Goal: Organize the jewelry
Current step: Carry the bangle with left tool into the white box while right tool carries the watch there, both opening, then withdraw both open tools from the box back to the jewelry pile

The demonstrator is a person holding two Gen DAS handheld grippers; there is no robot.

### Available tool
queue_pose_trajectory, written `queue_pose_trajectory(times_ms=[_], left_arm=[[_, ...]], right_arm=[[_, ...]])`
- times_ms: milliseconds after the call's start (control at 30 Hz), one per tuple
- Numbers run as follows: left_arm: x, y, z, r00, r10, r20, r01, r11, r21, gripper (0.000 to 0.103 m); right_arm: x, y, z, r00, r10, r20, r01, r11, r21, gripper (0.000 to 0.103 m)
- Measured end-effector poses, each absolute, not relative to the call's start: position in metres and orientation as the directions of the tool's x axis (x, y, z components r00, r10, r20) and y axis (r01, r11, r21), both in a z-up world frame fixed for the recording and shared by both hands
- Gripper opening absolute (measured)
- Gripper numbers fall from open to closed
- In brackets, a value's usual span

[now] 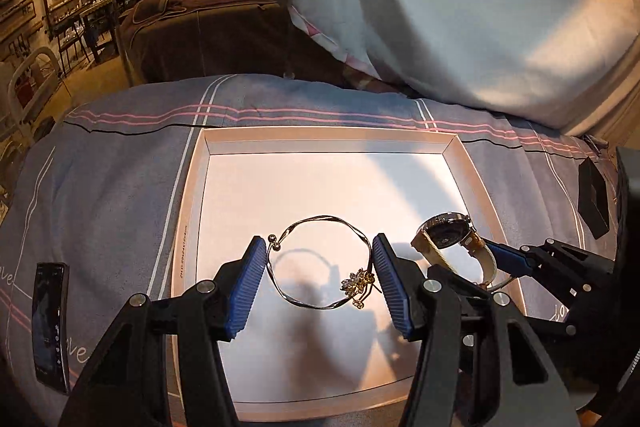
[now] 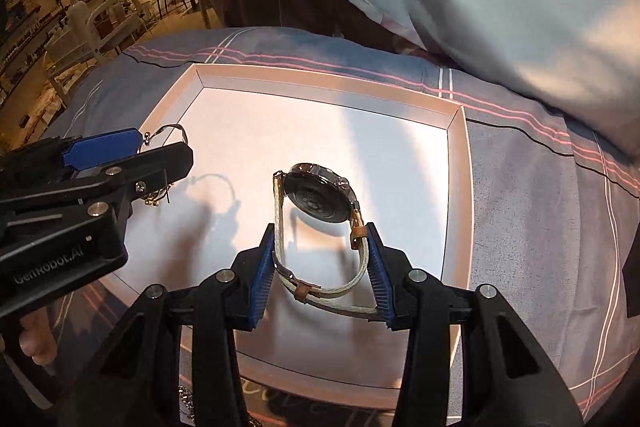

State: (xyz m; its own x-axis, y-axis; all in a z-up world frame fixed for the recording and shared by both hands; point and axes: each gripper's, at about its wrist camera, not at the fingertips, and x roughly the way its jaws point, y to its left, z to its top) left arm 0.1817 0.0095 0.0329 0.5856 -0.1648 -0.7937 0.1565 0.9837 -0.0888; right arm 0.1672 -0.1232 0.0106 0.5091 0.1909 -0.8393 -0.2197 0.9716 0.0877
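Observation:
A shallow white tray point(image 1: 332, 143) lies on a grey striped bedcover. My left gripper point(image 1: 320, 247) is shut on a thin silver bangle point(image 1: 316, 223) with a gold flower charm point(image 1: 358, 281), held by its sides above the tray floor. My right gripper point(image 2: 320, 239) is shut on the pale strap of a wristwatch point(image 2: 318, 195) with a dark face, held over the tray's right part point(image 2: 458, 163). The watch also shows in the left wrist view point(image 1: 448, 235), with the right gripper point(image 1: 504, 257) behind it. The left gripper point(image 2: 108, 151) shows at the left of the right wrist view.
A dark phone point(image 1: 50, 323) lies on the bedcover point(image 1: 112, 195) left of the tray. A small black box point(image 1: 593, 197) lies to the right. A large pale pillow point(image 1: 480, 7) rises behind the tray. Shelves and chairs stand far left.

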Motion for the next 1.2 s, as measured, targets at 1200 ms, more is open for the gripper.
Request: queue_pose_trajectory(times_ms=[1200], left_arm=[[0.061,0.033,0.007,0.561,-0.185,-0.807,0.180,0.979,-0.099,0.088]], right_arm=[[0.006,-0.133,-0.001,0.526,0.232,-0.818,-0.265,0.959,0.102,0.067]])
